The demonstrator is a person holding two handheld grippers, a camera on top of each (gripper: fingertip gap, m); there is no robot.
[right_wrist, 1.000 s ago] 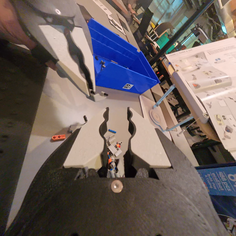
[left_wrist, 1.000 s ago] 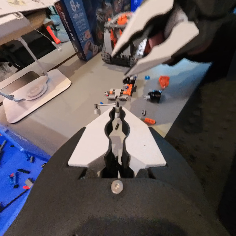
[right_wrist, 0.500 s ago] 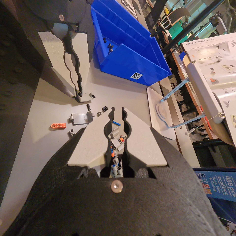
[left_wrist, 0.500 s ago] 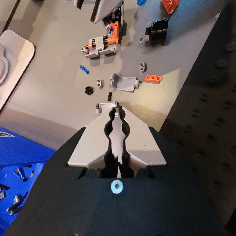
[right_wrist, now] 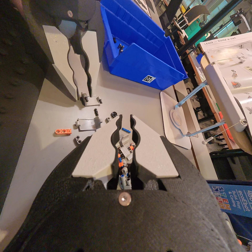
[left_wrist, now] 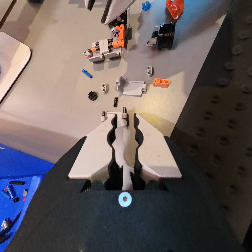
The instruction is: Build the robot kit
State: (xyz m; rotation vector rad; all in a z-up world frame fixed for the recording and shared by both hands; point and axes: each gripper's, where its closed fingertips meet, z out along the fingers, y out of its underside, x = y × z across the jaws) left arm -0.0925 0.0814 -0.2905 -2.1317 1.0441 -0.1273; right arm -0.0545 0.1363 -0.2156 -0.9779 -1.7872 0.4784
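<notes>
The left gripper point(left_wrist: 125, 115), fingers spread, straddles a grey curved panel point(left_wrist: 118, 120) with black pins on the tabletop point(left_wrist: 47, 95). Beyond the panel lie a black pin point(left_wrist: 115, 101), a second panel point(left_wrist: 131, 87), then the grey-orange assembly point(left_wrist: 105, 47), pinched by the right gripper point(right_wrist: 125, 115).

Grey table point(left_wrist: 47, 76), windows point(right_wrist: 212, 17) behind.
</notes>
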